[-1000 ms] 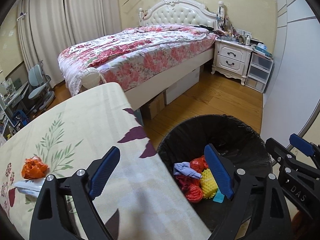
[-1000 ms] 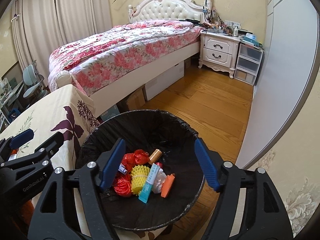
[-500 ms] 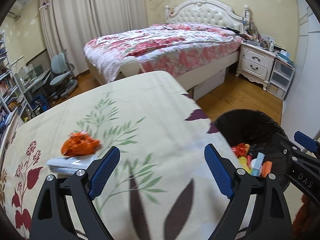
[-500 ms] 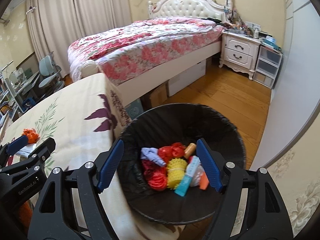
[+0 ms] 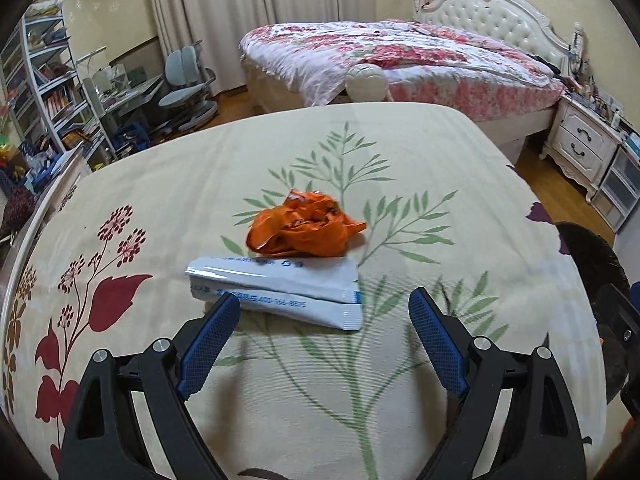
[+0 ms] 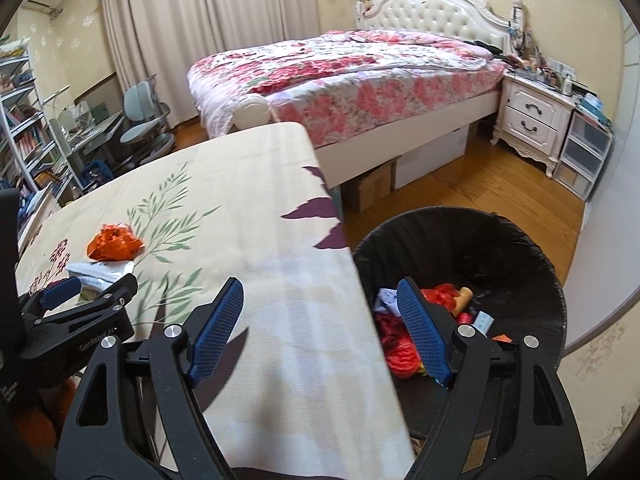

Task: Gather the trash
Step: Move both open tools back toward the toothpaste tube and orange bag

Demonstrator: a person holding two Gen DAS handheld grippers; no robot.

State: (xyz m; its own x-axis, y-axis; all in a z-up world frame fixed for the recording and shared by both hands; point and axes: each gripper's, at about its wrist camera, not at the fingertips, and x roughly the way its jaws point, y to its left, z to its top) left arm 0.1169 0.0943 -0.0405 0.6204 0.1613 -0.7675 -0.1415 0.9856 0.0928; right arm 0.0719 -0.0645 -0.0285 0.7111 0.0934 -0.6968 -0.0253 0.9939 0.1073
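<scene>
An orange wrapper [image 5: 304,226] lies crumpled on the counter [image 5: 440,168], touching the far edge of a white packet [image 5: 280,290]. Both sit just beyond the left tongs [image 5: 324,310], whose jaws stand wide and empty, the left pad's tip overlapping the packet's near edge. The right tongs [image 6: 320,304], jaws just opened wider with nothing between them, straddle the counter's right edge. Only the right view shows inside the bin [image 6: 520,248], with its red, yellow and blue scraps.

Soft daylight, fisheye edges dark, slight blur
</scene>
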